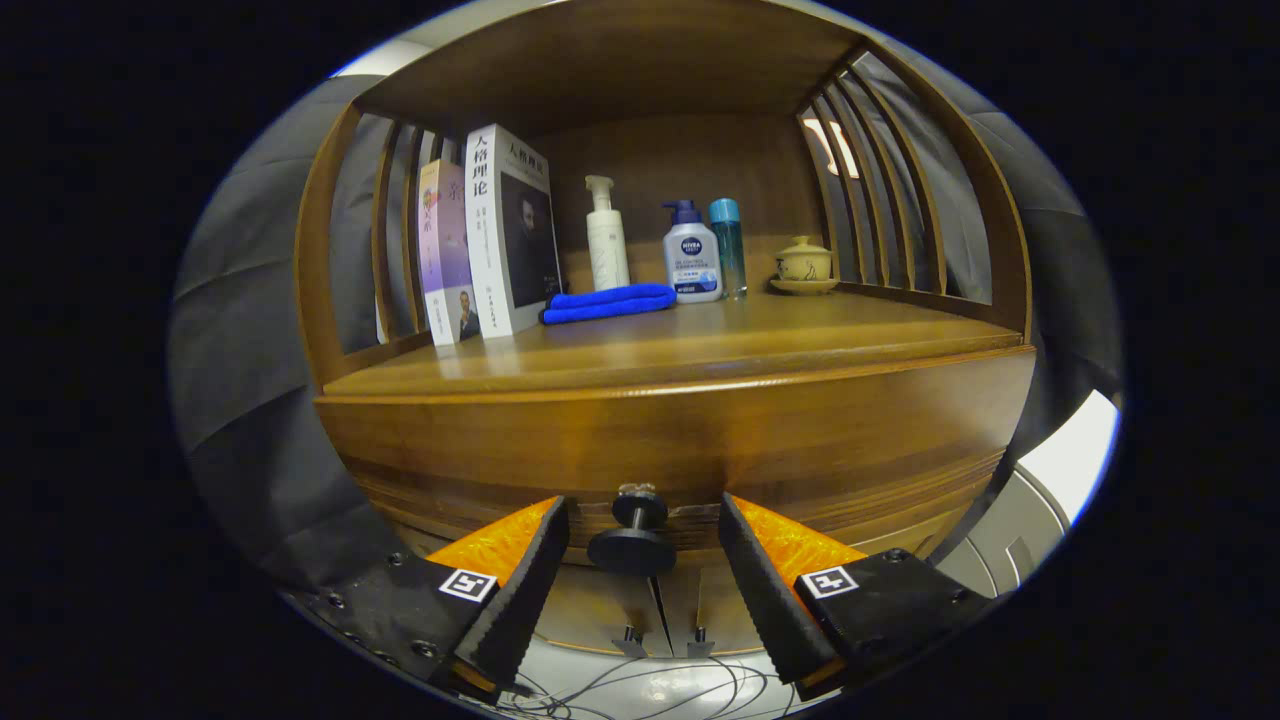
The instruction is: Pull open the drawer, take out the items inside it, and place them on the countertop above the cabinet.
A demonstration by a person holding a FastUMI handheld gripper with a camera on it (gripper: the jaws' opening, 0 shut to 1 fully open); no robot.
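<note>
The hand-held gripper [643, 560] is released, its two fingers spread wide with a gap on either side of the round dark knob [632, 540] that sits between them; neither finger touches it. The knob is fixed to the front of the drawer [680, 450], a curved wooden panel directly ahead of the fingers, and the drawer looks closed, flush with the cabinet [330, 470] around it. Whatever lies inside is hidden.

Above and beyond the fingers runs the desk [700, 350], the wooden top of the cabinet, framed by slatted sides. On it, ahead and to the left, stand two books [485, 240] upright and side by side. Just right of them lies a folded blue cloth [610, 302]. Behind the cloth stands a white pump bottle [606, 235], then a white bottle with a blue pump [691, 255] and a slim teal bottle [728, 245] close together. Further right sits a small lidded teacup on a saucer [804, 266].

Below the fingers, two smaller handles [665, 640] show on the lower cabinet doors, with thin cables [640, 695] on the floor
</note>
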